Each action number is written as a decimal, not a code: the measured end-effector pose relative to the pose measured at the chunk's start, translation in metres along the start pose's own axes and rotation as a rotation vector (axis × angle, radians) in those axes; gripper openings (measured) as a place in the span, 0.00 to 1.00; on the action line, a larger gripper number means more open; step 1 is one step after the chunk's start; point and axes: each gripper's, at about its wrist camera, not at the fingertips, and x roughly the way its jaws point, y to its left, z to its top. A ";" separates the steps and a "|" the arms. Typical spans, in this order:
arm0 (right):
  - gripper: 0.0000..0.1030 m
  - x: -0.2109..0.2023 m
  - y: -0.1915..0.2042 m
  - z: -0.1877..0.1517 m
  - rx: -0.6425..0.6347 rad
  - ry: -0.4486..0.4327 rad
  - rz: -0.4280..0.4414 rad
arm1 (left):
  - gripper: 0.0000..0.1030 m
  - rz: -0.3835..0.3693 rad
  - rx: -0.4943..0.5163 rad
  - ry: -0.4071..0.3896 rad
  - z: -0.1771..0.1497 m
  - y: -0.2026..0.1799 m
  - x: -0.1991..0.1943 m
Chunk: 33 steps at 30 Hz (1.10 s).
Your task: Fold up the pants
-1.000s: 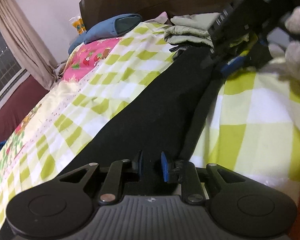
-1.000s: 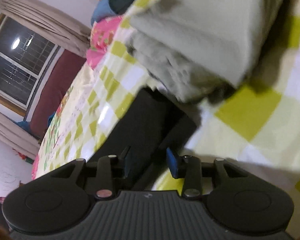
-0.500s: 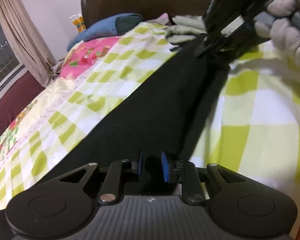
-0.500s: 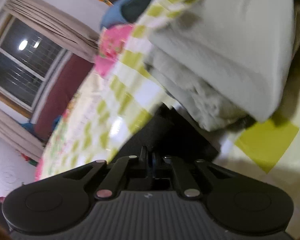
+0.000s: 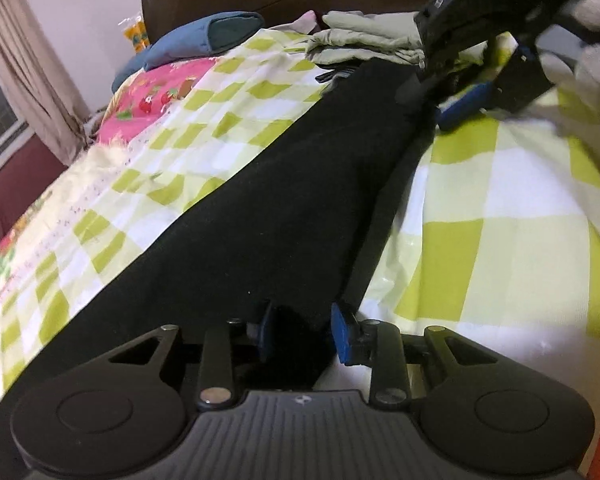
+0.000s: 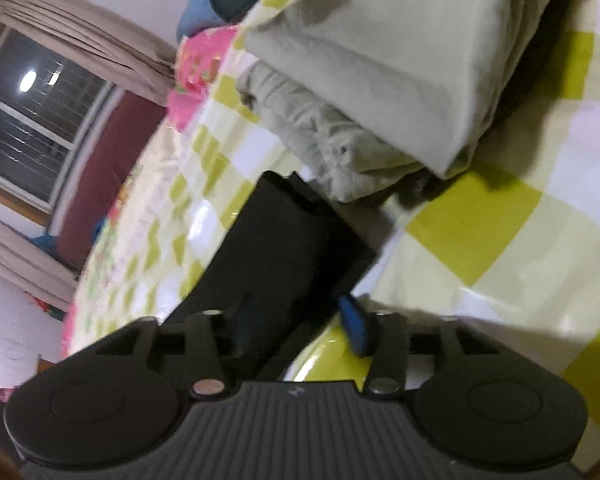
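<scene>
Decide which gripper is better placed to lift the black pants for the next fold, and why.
Probably left. Both grippers' jaws have just been opening. The left gripper has black pants fabric bunched between its fingers; the right gripper straddles only an edge, crowded by folded grey clothes.

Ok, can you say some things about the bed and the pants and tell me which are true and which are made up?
1. The black pants lie stretched out long on the bed. True.
2. The checked bedcover is red and blue. False: it is yellow-green and white.
3. A pile of folded grey-green clothes sits past the far end of the pants. True.
4. The blue pillow lies on top of the pants. False: it sits apart, near the headboard.
5. The left tool has black cloth between its fingers. True.
</scene>
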 end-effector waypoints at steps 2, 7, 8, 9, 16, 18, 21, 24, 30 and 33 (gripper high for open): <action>0.51 0.011 0.002 -0.003 -0.003 0.002 -0.012 | 0.44 0.004 -0.007 -0.002 0.000 -0.001 0.001; 0.52 0.029 0.012 -0.002 -0.023 0.008 0.019 | 0.44 0.010 -0.011 -0.001 -0.001 -0.004 -0.004; 0.52 0.034 0.011 -0.001 -0.014 0.009 0.016 | 0.44 0.009 -0.014 -0.003 -0.001 -0.004 -0.004; 0.52 0.036 0.012 -0.001 -0.004 0.009 0.017 | 0.44 0.010 -0.016 -0.001 -0.001 -0.003 -0.003; 0.36 0.016 -0.001 -0.008 0.042 -0.009 0.033 | 0.45 0.011 -0.017 -0.001 0.000 -0.003 -0.004; 0.36 0.024 0.000 -0.007 0.046 -0.020 0.030 | 0.45 0.013 -0.017 -0.001 0.001 -0.003 -0.003; 0.46 0.039 0.007 -0.005 0.043 -0.053 0.047 | 0.45 0.018 -0.026 0.000 0.002 -0.003 -0.004; 0.21 0.050 0.013 -0.008 0.048 -0.063 0.050 | 0.45 0.024 -0.029 0.001 0.004 -0.003 -0.003; 0.08 0.001 0.063 0.021 0.019 -0.067 0.288 | 0.45 0.035 -0.065 -0.072 0.019 0.008 -0.026; 0.06 -0.038 0.108 0.021 -0.217 -0.177 0.370 | 0.49 0.098 -0.078 -0.200 0.036 0.019 -0.061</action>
